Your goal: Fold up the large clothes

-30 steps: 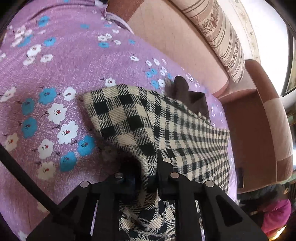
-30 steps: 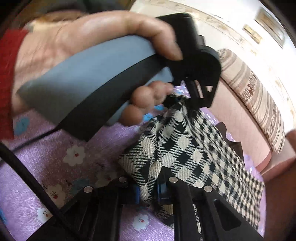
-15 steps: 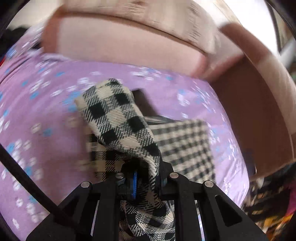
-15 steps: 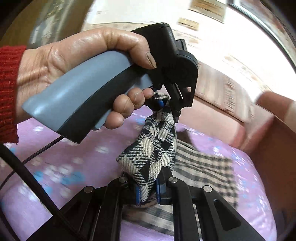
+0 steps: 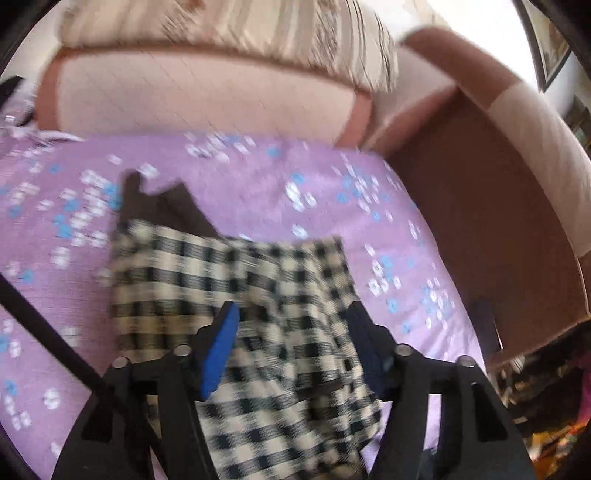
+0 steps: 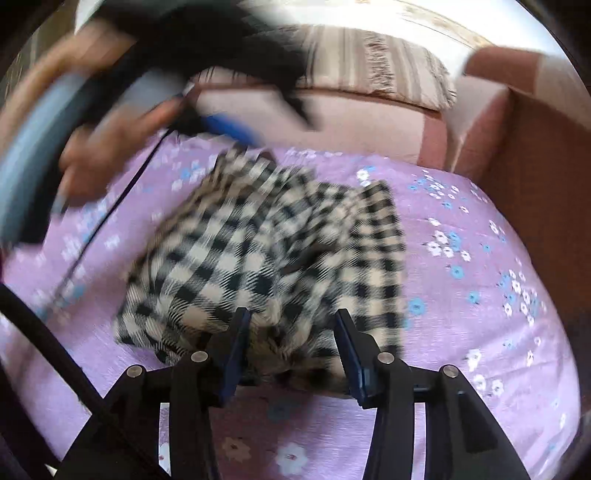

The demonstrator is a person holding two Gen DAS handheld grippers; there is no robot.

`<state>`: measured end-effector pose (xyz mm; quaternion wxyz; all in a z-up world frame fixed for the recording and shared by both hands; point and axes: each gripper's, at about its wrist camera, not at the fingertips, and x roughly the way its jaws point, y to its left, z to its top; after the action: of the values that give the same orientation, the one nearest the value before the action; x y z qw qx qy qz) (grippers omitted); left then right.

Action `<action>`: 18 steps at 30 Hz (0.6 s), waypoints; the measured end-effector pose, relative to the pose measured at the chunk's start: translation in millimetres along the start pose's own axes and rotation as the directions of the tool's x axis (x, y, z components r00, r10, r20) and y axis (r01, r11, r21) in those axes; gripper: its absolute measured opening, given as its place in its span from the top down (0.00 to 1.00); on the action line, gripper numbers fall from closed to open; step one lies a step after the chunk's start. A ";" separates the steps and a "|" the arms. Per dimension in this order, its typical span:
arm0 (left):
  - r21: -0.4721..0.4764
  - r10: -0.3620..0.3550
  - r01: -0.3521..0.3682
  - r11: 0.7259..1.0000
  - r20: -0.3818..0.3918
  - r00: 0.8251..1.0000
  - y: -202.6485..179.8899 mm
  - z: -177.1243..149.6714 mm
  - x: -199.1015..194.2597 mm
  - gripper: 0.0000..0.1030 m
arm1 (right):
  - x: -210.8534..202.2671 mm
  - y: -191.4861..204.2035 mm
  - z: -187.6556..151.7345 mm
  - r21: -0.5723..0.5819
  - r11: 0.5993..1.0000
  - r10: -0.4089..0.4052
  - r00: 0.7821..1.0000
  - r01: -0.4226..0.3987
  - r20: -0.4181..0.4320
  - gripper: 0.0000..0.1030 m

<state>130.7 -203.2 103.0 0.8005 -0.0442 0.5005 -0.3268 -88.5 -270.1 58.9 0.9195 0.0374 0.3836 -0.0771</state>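
Note:
A black-and-cream checked garment [image 5: 236, 280] lies bunched on the purple flowered sheet [image 5: 258, 192]; a dark brown lining part [image 5: 166, 206] sticks out at its far left. My left gripper [image 5: 291, 314] is open, its jaws spread over the cloth with nothing pinched. In the right wrist view the same garment [image 6: 280, 251] lies in a loose heap, and my right gripper [image 6: 291, 321] is open above its near edge. The left gripper and the hand holding it [image 6: 110, 147] show blurred at the upper left of that view.
A pink sofa back [image 5: 203, 99] with a striped cushion [image 5: 229, 26] runs behind the sheet. A brown armrest [image 5: 491, 206] rises on the right. A black cable [image 6: 107, 218] hangs from the left gripper over the sheet.
Both grippers were shut on the checked garment and holding it lifted; both have opened and the cloth has dropped onto the sheet. The left hand is moving fast.

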 end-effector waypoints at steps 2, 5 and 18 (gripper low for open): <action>0.001 0.037 -0.037 0.999 0.054 0.998 11.2 -10.4 -24.4 0.35 | 1.7 -27.2 15.5 0.075 0.997 0.032 0.999 -0.035 0.033 0.47; -0.013 0.095 -0.095 0.995 0.089 0.991 33.9 -34.7 -49.6 0.35 | 19.2 -58.4 42.5 0.233 0.958 0.158 0.986 -0.165 0.048 0.47; -0.070 0.214 -0.211 0.975 0.047 0.976 77.2 -112.7 -50.4 0.35 | 147.9 -22.5 78.3 0.329 0.890 0.378 0.914 -0.315 -0.147 0.94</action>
<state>59.7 -85.3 55.4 0.8422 -0.0251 0.4909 -0.2215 65.0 -319.0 8.5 0.8570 0.2516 0.4483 0.0365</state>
